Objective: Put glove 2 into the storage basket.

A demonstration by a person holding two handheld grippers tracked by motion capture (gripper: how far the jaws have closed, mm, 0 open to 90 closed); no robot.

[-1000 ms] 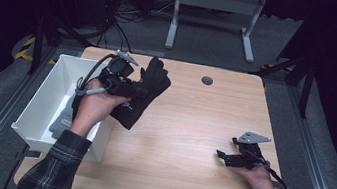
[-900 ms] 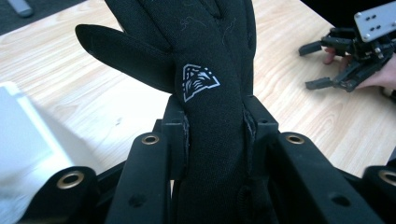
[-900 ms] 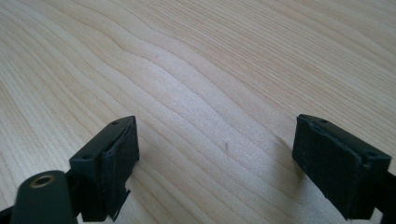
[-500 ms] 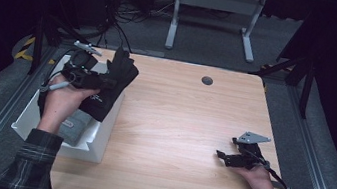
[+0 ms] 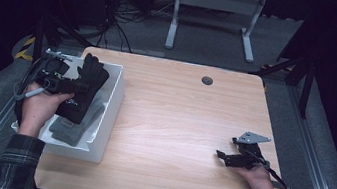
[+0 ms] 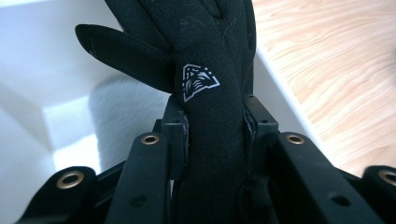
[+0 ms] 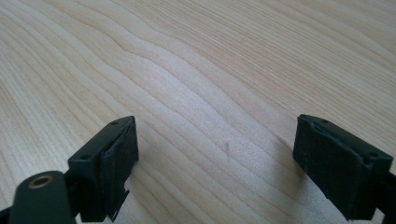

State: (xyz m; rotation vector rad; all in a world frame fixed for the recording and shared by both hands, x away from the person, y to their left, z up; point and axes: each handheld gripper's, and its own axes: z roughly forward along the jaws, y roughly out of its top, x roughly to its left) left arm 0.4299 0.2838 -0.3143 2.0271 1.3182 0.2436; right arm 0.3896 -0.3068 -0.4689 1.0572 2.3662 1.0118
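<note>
One black glove (image 5: 82, 90) has travelled with me: a second ago I held it over the bare wood of the counter (image 5: 182, 122), beside the white bin (image 5: 112, 111), and now it hangs above the bin's opening at the left edge. I take that to mean the carry is nearly done and what remains is to lower and let go. Inside the bin, a grey glove (image 5: 70, 128) already lies under the one I carry, so the black one should land on or beside it.

My left hand-held gripper (image 5: 59, 83) is pinching the black glove across its cuff end; in the left gripper view the pads (image 6: 180, 135) press into the fabric from both sides, below the small white logo (image 6: 198, 82), with the thumb and fingers sticking out past them over the white wall. The jaws stand only as wide as the bunched fabric between them.

Far over on the right, my right hand-held gripper (image 5: 235, 157) has not shifted. It rests low on the counter with jaws spread wide, holding nothing, only wood grain between its pads (image 7: 119, 154).
</note>
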